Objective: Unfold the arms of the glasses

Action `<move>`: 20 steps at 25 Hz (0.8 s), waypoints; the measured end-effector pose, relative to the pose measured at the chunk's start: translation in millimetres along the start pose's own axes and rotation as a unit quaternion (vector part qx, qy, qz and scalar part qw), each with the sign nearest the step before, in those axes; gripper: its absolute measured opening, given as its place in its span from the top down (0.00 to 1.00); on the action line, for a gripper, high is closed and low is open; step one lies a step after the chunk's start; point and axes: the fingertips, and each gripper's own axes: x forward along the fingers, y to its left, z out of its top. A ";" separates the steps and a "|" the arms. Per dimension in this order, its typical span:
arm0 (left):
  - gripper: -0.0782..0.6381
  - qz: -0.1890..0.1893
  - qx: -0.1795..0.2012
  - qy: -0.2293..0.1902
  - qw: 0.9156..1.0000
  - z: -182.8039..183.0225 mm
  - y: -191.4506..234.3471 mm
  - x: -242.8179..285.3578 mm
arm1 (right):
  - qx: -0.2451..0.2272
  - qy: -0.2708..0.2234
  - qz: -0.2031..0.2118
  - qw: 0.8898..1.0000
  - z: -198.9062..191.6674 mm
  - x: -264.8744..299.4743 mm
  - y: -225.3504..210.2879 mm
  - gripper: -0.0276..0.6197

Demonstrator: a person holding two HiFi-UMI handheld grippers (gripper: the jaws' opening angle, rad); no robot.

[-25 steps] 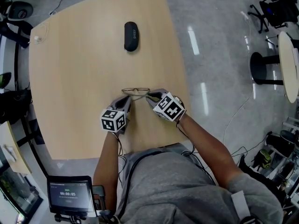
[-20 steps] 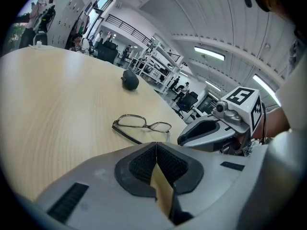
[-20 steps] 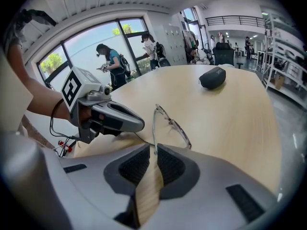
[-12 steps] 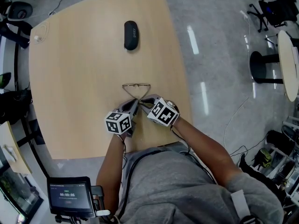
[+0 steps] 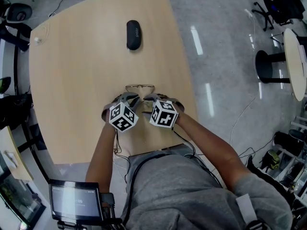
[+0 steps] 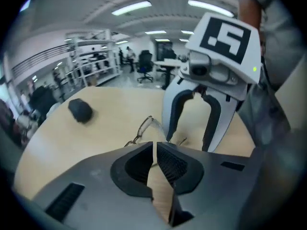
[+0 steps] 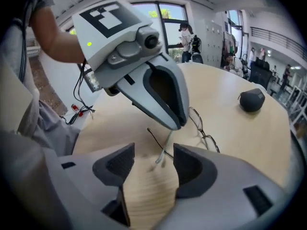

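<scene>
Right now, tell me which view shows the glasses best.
The right gripper view: the glasses lie close, with both lenses and an arm visible. The left gripper view catches only part of the glasses; the head view shows the glasses small.

Open-plan workroom, lit from above.
We note a pale wooden table [image 5: 72,80] on glossy grey floor [image 5: 225,56], a round table [image 5: 296,66], an office chair [image 5: 278,6], shelving [image 6: 91,68], ceiling strip lights [image 6: 132,7], windows [image 7: 163,18].
</scene>
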 end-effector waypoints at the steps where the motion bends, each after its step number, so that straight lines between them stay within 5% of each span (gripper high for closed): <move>1: 0.88 -0.018 0.043 0.028 0.999 -3.6 -2.2 6.7 | -0.014 0.010 0.000 1.000 1.0 4.7 0.9 0.59; 3: 0.88 -0.063 0.087 0.069 0.992 -14.1 -10.2 16.8 | -0.043 0.034 0.005 0.999 0.8 14.3 4.6 0.58; 6: 0.88 -0.114 0.099 0.107 0.983 -27.1 -23.1 23.5 | -0.087 0.069 0.018 0.994 -6.1 21.8 11.9 0.58; 16: 0.88 -0.112 0.064 0.109 0.986 -40.3 -28.3 17.7 | -0.121 0.121 0.027 0.985 -34.7 19.1 14.7 0.58; 20: 0.88 -0.107 0.050 0.084 0.989 -41.8 -26.0 16.9 | -0.126 0.092 0.020 0.988 -11.9 7.6 9.8 0.58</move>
